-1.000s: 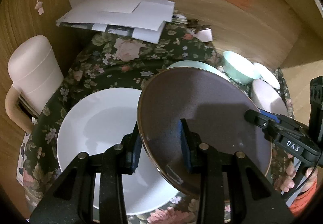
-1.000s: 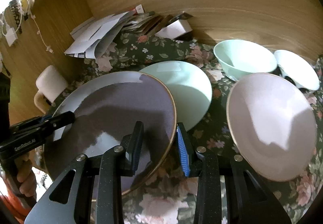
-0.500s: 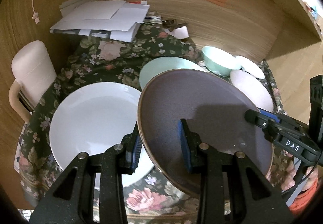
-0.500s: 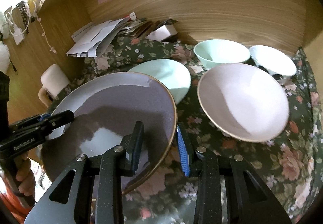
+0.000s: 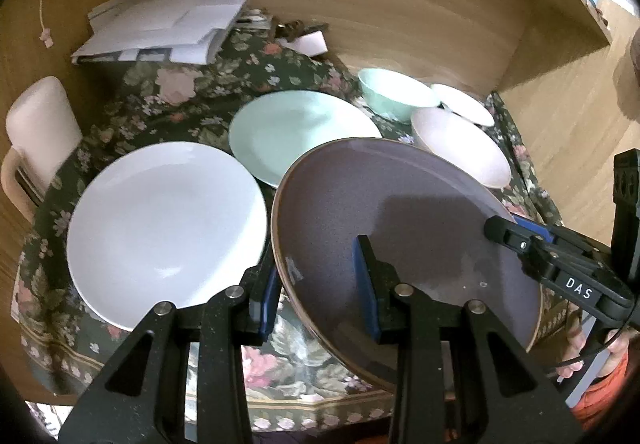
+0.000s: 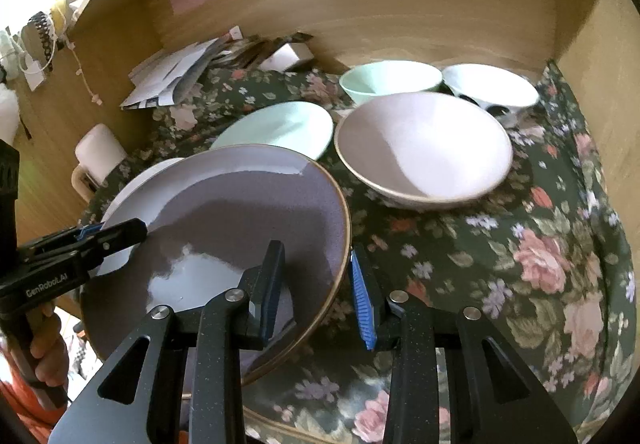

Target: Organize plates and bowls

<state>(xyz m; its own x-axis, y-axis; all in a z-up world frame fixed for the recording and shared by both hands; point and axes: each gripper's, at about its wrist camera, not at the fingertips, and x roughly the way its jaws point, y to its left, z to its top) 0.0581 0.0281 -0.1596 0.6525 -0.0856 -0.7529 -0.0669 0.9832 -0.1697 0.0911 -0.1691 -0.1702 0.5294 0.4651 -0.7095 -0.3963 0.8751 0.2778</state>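
The left tool is clamped on the left rim of a round, grey-mauve glazed plate with a brown edge, one pad under the rim and one on the plate's face. The right tool grips the opposite rim of the same plate the same way, so the plate hangs between both tools, tilted and clear of the floral cloth on the table.

Going left to right across the table: a cream chair back at the edge, a large flat white plate, a pale mint-green plate, then a wide pinkish-white bowl, with a small mint-green bowl and a white bowl behind it. A pile of papers lies at the back.

The step in hand looks like stacking the held plate onto the white one, which lies just beside it. To do it well, both tools should travel together at matched height, level the plate, centre it over the white plate, lower until it rests, and only then let go, so the rim neither slips nor knocks the mint plate.
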